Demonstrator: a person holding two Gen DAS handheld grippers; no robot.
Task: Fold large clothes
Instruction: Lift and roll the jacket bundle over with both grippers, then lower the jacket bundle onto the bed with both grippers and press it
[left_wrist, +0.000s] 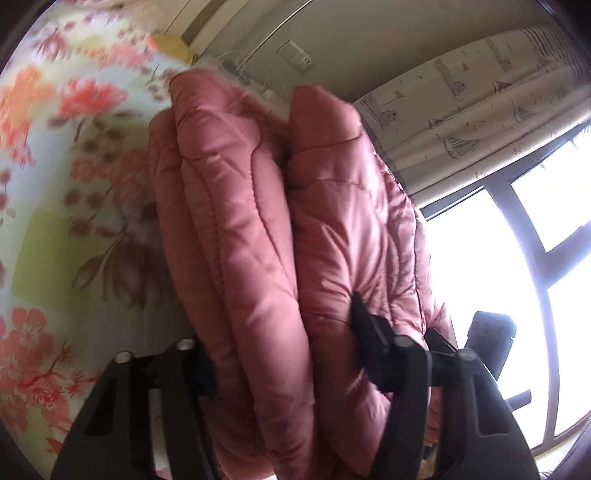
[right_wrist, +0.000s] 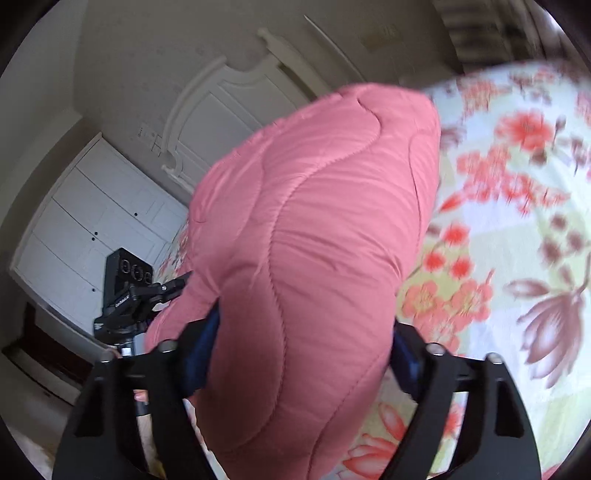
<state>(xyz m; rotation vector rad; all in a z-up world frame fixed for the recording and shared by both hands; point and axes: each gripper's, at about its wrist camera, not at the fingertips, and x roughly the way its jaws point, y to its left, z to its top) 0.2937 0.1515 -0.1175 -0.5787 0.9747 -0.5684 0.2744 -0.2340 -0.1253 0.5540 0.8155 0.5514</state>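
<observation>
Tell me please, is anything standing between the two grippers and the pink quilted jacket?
Nothing visible does. The left gripper and the right gripper each already have a thick fold of the pink quilted jacket squeezed between their fingers, above the floral bedsheet.

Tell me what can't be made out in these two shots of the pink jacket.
- Left wrist view: the jacket fills the middle and hides the bed behind it; the sheet is motion-blurred.
- Left wrist view: the window is blown out, nothing outside shows.
- Right wrist view: the jacket covers the right tool pads' contact, and its lower part is cut off by the bottom edge.
</observation>
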